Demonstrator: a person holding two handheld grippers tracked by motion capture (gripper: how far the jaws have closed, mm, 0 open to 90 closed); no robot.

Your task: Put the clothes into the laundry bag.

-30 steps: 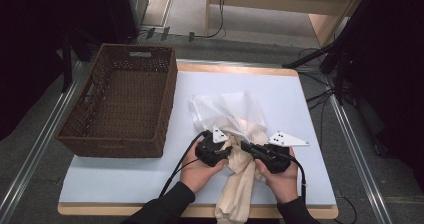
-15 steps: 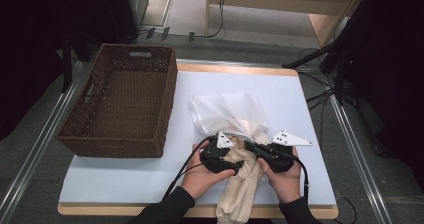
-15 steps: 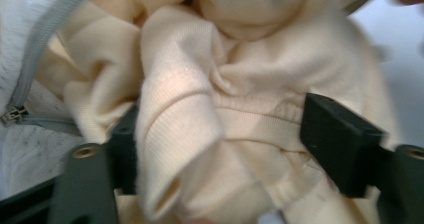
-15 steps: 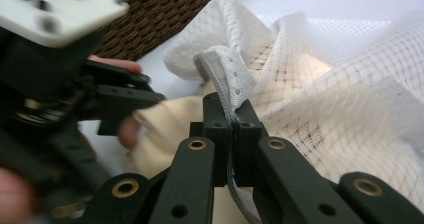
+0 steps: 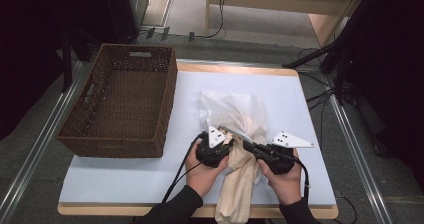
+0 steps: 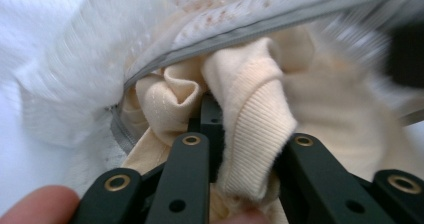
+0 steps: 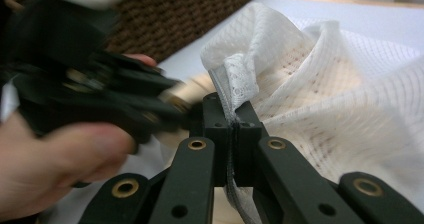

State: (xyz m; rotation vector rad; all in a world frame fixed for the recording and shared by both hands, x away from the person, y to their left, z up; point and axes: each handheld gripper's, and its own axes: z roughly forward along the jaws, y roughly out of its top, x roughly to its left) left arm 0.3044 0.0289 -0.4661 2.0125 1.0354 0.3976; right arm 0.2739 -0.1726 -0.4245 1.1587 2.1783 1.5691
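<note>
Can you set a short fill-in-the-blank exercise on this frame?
1. The right gripper is shut on the rim of the white ____ bag.
2. The left gripper pinches the ____-coloured garment.
3. The wicker basket stands to the ____ of the bag in the high view.

Missing words: mesh; cream; left

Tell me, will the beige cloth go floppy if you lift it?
Probably yes. The cloth bunches into soft folds between the left gripper jaws, so it looks limp. In the high view its tail droops over the table edge, so it would likely dangle. It seems light, and its ribbed knit shouldn't slip much.
</note>
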